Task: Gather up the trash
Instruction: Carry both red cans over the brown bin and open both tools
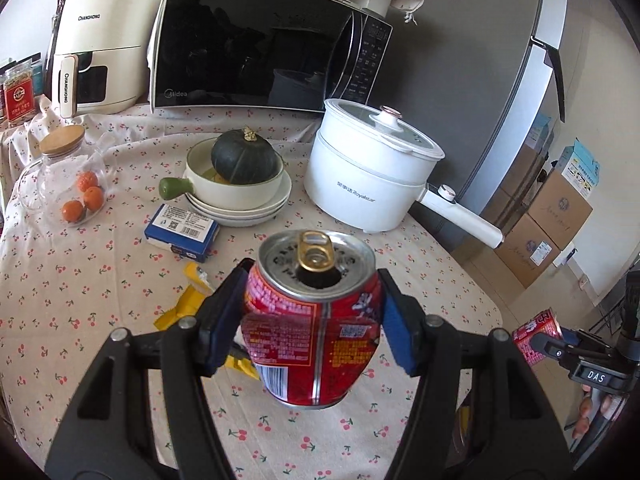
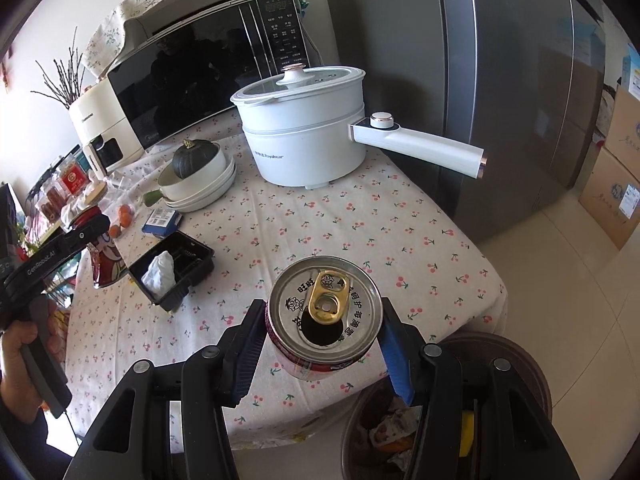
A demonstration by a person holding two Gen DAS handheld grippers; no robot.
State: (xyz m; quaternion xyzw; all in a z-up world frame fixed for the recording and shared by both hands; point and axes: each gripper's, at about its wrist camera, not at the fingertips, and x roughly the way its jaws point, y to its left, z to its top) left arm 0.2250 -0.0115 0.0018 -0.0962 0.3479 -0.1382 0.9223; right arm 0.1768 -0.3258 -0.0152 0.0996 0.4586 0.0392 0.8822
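Now a dented red can [image 1: 316, 320] sits pinched between the blue pads [image 1: 224, 320] of the left gripper [image 1: 310, 322], lifted above the cherry-print tablecloth [image 1: 80, 280]. Likewise, the right gripper [image 2: 320, 344] clamps a second red can [image 2: 324, 312] at half spread, above the table edge beside a brown bin [image 2: 520, 360] with scraps inside. Yellow wrappers [image 1: 188, 300] lie under the left gripper

Cherry-print table [image 2: 360, 216] bears cooker [image 2: 308, 136], black tray [image 2: 172, 272], blue box [image 1: 182, 232].
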